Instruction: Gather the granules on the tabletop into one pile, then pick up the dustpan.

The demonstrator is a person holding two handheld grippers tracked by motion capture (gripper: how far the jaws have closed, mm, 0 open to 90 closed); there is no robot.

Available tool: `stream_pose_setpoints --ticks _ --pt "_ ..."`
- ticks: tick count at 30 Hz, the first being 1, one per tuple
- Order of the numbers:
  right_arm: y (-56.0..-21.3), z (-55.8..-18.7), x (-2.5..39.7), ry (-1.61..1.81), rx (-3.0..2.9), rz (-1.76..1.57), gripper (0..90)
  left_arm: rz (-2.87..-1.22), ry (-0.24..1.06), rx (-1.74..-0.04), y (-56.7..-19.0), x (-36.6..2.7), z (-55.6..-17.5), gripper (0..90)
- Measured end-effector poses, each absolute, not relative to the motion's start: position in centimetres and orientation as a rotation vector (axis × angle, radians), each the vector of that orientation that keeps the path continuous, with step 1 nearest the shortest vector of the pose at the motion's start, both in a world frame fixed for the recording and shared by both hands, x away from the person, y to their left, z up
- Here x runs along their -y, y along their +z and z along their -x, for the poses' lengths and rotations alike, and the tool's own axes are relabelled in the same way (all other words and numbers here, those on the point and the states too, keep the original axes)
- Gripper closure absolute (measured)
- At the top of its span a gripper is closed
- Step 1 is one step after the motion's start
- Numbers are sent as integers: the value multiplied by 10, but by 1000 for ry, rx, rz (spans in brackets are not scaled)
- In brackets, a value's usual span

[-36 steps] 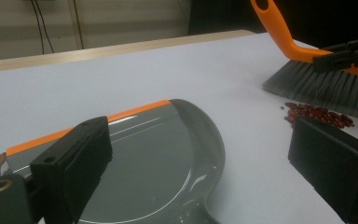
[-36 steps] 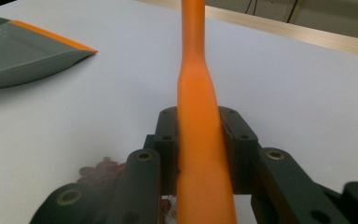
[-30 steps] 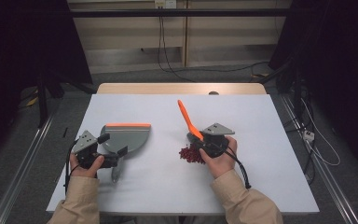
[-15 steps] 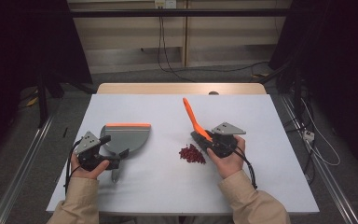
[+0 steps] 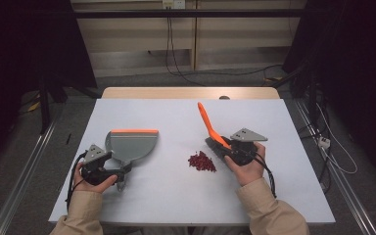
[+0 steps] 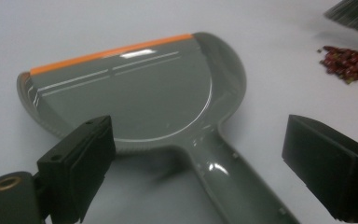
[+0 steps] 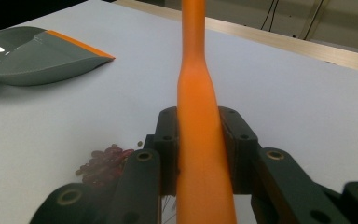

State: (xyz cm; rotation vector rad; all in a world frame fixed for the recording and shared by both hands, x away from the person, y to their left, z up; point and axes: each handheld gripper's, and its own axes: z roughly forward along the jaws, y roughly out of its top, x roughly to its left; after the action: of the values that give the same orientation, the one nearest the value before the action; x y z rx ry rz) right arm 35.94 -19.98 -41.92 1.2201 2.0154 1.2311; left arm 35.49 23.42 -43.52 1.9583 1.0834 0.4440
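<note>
Right gripper (image 5: 223,147) is clenched on the orange handle of a small brush (image 5: 207,123); both jaws press its sides. From the jaws the handle rises up and away, tilted toward the table's far side, and the grey bristles sit just beside a little heap of red beans (image 5: 201,161) on the white table (image 5: 176,191). Left gripper (image 5: 121,172) is released, its jaws wide apart on either side of the grey dustpan (image 5: 132,146) handle, not touching it. The orange lip points away from this gripper. No writing can be read anywhere.
</note>
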Motion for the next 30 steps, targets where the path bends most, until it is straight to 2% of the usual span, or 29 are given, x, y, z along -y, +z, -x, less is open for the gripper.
stream_pose_setpoints --ticks 12,18,21,27,30 --pt "-420 -359 201 1222 -2015 -1220 712 -2001 428 -1168 -441 -239 -357 103" --pt "-420 -359 203 1232 -2010 -1226 712 -1995 406 -1186 -440 -244 -358 170" --pt "-420 -359 203 1230 -2009 -1224 713 -1993 371 -1187 -441 -243 -358 233" --pt "-420 -359 201 1230 -2012 -1216 713 -2025 329 -1213 -440 -235 -360 454" --pt "-420 -359 201 1230 -2014 -1213 713 -2037 301 -1239 -442 -231 -363 508"
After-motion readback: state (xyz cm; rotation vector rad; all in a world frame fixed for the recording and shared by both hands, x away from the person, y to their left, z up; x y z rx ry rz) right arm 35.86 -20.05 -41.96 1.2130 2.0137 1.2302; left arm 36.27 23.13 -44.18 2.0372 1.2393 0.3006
